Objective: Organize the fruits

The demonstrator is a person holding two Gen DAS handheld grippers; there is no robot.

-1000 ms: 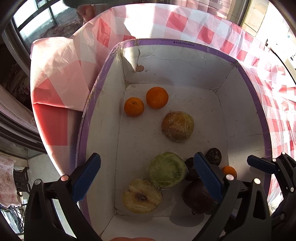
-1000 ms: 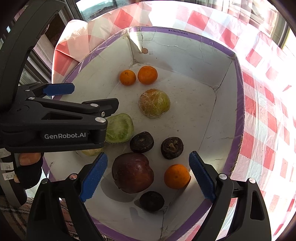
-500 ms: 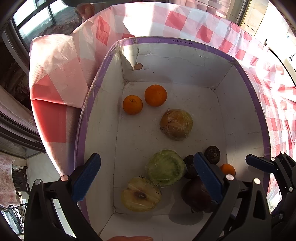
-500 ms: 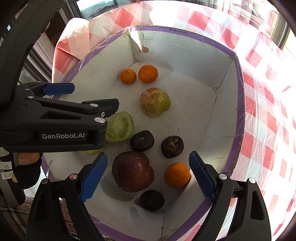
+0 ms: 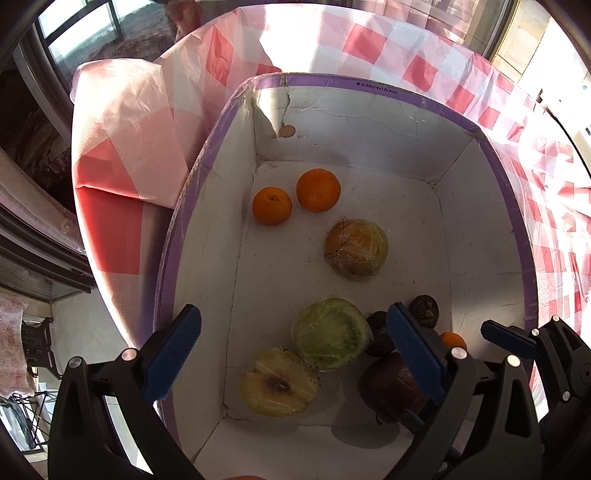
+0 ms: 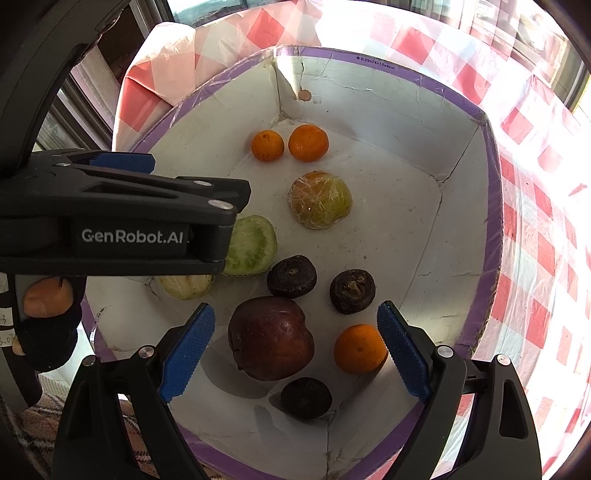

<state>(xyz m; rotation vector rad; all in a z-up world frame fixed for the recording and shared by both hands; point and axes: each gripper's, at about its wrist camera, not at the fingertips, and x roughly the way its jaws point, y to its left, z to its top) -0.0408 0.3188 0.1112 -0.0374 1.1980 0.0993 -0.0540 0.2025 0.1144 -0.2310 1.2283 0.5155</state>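
A white box with a purple rim (image 5: 388,85) (image 6: 369,59) holds the fruit. Two oranges (image 5: 272,205) (image 5: 318,190) lie at the far left, a wrapped yellow-green fruit (image 5: 356,249) in the middle, a green half (image 5: 330,334) and a cut yellow half (image 5: 279,383) near me. A dark red apple (image 6: 270,338), three small dark fruits (image 6: 291,276) (image 6: 352,291) (image 6: 306,397) and a third orange (image 6: 360,348) lie at the near right. My left gripper (image 5: 295,350) is open and empty above the near left of the box. My right gripper (image 6: 295,350) is open and empty above the apple.
The box stands on a red-and-white checked cloth (image 5: 406,44) (image 6: 535,155). The cloth drops over the table's left edge (image 5: 122,177). Windows are beyond it at the far left (image 5: 74,29). The left gripper's body (image 6: 122,218) crosses the left of the right wrist view.
Both grippers have pulled back and up slightly, so the box and fruit sit a little lower and smaller in both views. Both stay open and the fruit has not moved.
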